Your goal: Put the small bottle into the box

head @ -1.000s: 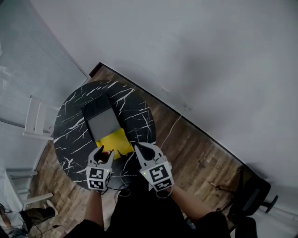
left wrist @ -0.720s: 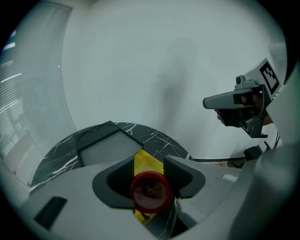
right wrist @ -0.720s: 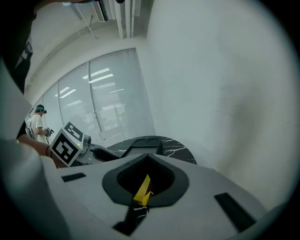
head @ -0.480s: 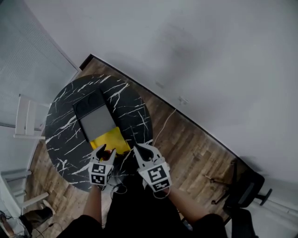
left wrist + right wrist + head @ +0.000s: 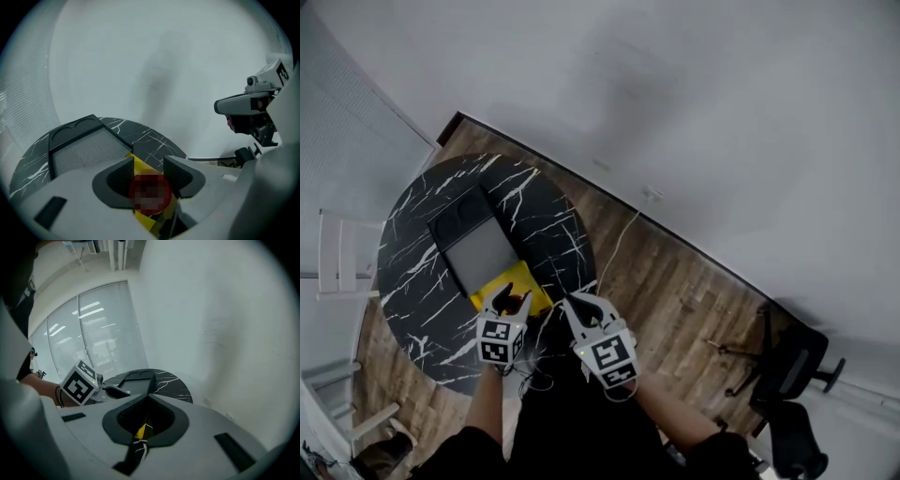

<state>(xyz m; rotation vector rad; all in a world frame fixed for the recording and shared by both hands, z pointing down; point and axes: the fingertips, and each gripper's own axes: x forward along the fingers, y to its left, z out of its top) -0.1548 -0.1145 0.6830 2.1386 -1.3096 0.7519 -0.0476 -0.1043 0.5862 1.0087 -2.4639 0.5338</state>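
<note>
A round black marble table [image 5: 417,281] bears a dark box [image 5: 478,248] with a grey inside, also seen in the left gripper view [image 5: 79,150]. A yellow flat piece [image 5: 523,281] lies against its near end. My left gripper [image 5: 512,302] hovers over that yellow piece near the table's front edge. Its jaws are shut on a small red-topped bottle [image 5: 150,190], whose shape is blurred. My right gripper [image 5: 581,306] hangs just right of it at the table's rim. Its jaws meet at the tip with nothing between them [image 5: 149,389].
A white chair [image 5: 337,258] stands left of the table. Wooden floor [image 5: 675,281] runs to the right, with a cable [image 5: 623,246] along it and a black office chair [image 5: 792,370] farther right. A pale wall fills the back.
The head view has swung, so the table sits farther left and lower in frame. Both grippers keep their places near the front edge, the left still holding the red thing.
</note>
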